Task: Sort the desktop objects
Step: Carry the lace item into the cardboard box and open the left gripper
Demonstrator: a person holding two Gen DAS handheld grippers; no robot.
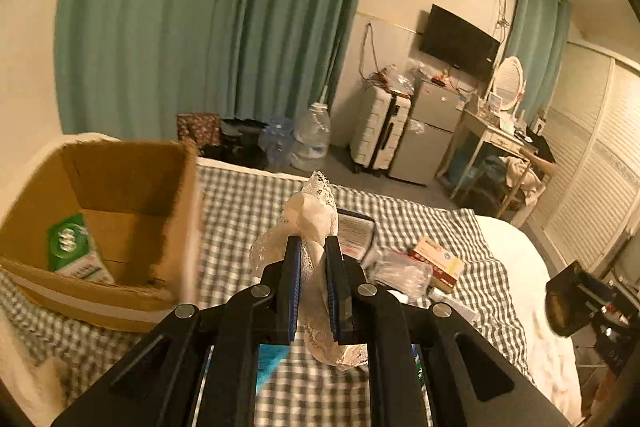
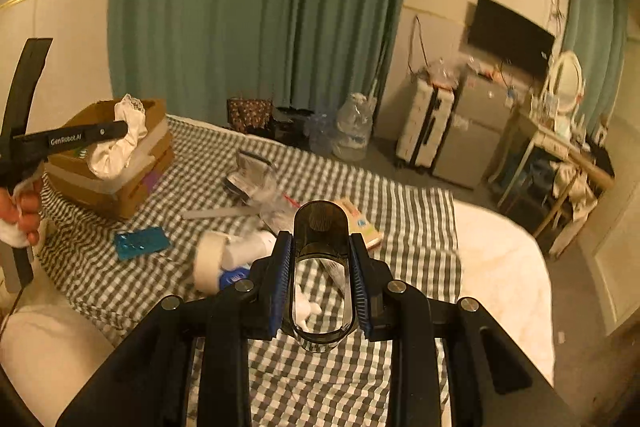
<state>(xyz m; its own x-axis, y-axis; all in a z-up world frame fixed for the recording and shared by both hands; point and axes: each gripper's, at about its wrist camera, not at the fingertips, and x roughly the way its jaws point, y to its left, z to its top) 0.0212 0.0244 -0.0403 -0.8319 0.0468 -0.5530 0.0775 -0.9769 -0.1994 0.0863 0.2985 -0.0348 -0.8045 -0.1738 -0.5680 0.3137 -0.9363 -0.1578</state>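
While the left gripper [image 1: 313, 247] pinches a white lace cloth [image 1: 310, 217] between its blue pads, that cloth hangs above the checked bedspread [image 1: 240, 203], just right of an open cardboard box [image 1: 120, 179] holding a green packet [image 1: 74, 247]. From the right wrist, the right gripper [image 2: 321, 251] clamps a dark translucent oblong case [image 2: 321, 227] over the bedspread, where a tape roll [image 2: 210, 259] and blue blister pack [image 2: 141, 242] lie.
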